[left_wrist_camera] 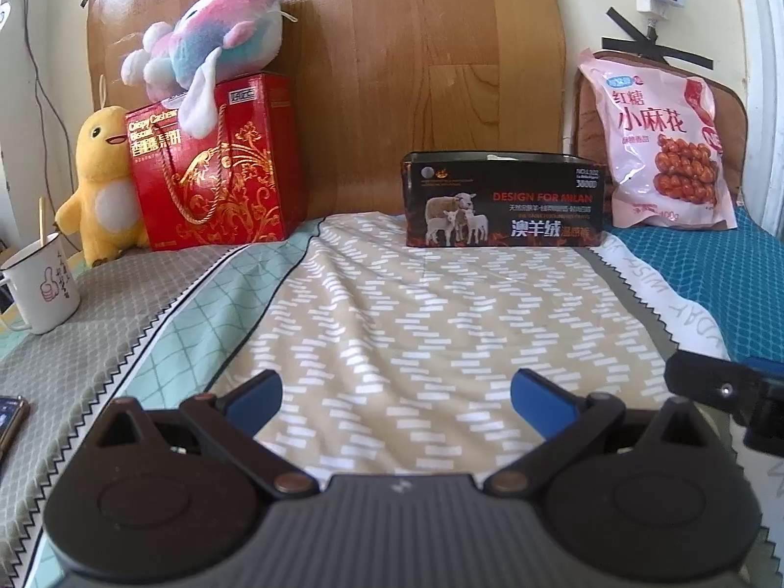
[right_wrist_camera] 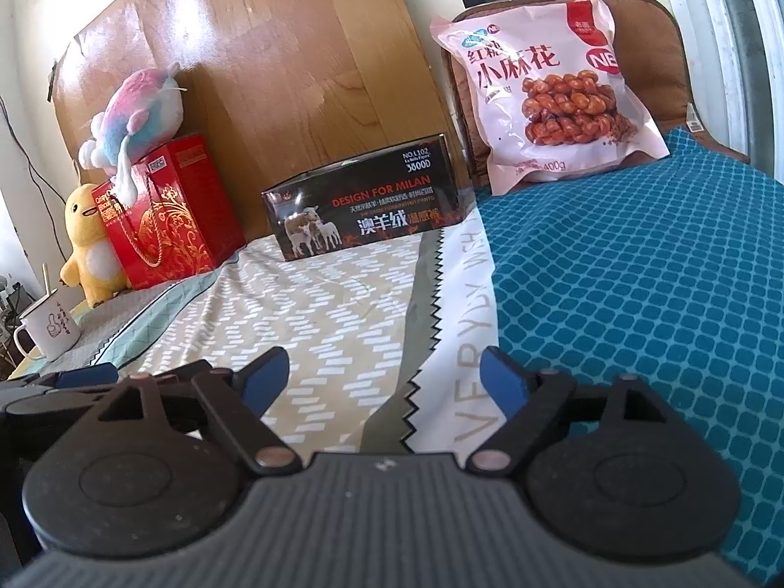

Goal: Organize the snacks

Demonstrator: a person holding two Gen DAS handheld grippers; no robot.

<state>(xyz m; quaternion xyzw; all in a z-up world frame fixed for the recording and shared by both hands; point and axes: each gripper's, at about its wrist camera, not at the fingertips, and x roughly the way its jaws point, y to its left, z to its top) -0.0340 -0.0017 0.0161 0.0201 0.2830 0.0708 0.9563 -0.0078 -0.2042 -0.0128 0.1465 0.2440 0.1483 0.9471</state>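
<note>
A pink snack bag of fried dough twists leans upright against a brown cushion at the far right. A black box with sheep on it stands at the far middle. A red biscuit gift box stands at the far left. My left gripper is open and empty, low over the beige patterned cloth. My right gripper is open and empty, just to its right; part of it shows in the left wrist view.
A pastel plush toy lies on the red box; a yellow duck plush stands beside it. A white mug stands at the left. A phone lies at the left edge. A wooden board backs the scene.
</note>
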